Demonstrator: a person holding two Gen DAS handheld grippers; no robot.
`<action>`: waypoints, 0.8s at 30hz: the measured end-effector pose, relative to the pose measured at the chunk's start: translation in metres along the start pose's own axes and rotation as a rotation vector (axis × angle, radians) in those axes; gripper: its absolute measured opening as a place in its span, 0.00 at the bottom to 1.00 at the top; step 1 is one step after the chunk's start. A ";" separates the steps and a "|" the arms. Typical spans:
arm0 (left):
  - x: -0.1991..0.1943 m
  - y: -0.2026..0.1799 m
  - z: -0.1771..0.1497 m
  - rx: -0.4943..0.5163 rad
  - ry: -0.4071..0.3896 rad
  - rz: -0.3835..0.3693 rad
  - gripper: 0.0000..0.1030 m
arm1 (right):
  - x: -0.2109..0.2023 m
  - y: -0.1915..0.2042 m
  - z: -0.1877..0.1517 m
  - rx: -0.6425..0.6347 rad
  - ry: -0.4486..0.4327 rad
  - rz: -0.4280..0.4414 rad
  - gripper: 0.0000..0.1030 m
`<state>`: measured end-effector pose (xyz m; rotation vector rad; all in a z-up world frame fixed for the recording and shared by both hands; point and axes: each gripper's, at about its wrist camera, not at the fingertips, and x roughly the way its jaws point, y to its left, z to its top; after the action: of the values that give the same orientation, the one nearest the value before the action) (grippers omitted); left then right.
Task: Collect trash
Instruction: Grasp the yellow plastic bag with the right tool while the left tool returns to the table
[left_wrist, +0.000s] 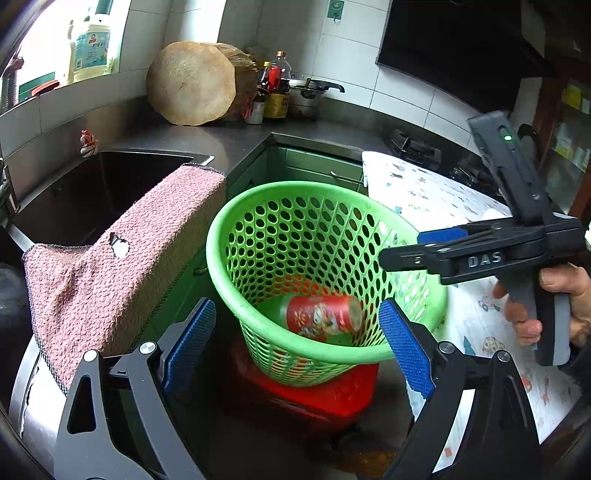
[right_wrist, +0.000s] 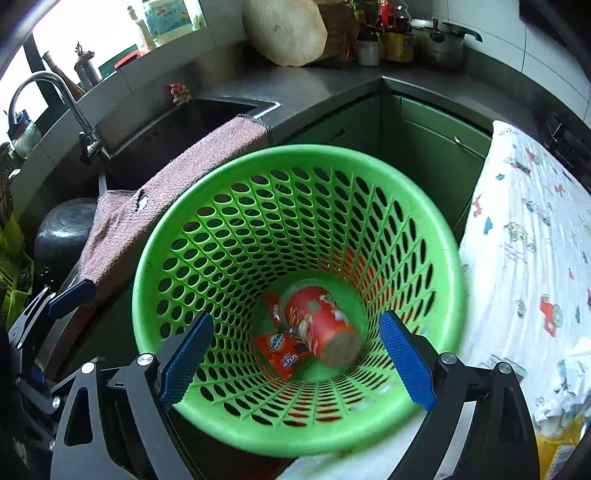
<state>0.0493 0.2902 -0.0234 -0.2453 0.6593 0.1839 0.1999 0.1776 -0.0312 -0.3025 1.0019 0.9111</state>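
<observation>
Hovering: right tool spread, empty, above green basket for the drop.
Trash: red can at 6 inside w/ Ovaltine sachet.
Left tool: spread, empty.

1. Small kitchen with white wall tiles and a dark grey L-shaped countertop wrapping the corner straight ahead of the grippers.
2. Steel sink ahead-left, curved faucet behind it, and a pink towel draped over the front edge.
3. Window far left, daylight pouring in.
4. Green cabinet doors under the counter.
5. Gas stove off to the right.
</observation>
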 end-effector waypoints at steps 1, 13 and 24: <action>0.000 -0.003 0.001 0.003 0.001 -0.006 0.87 | -0.013 -0.005 -0.004 0.002 -0.017 0.002 0.87; -0.008 -0.060 0.006 0.074 -0.030 -0.091 0.91 | -0.140 -0.106 -0.070 0.103 -0.123 -0.158 0.88; 0.004 -0.109 0.006 0.149 0.011 -0.177 0.92 | -0.121 -0.166 -0.113 0.195 -0.018 -0.142 0.81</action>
<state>0.0830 0.1881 -0.0030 -0.1599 0.6559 -0.0362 0.2349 -0.0542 -0.0203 -0.1976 1.0312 0.6809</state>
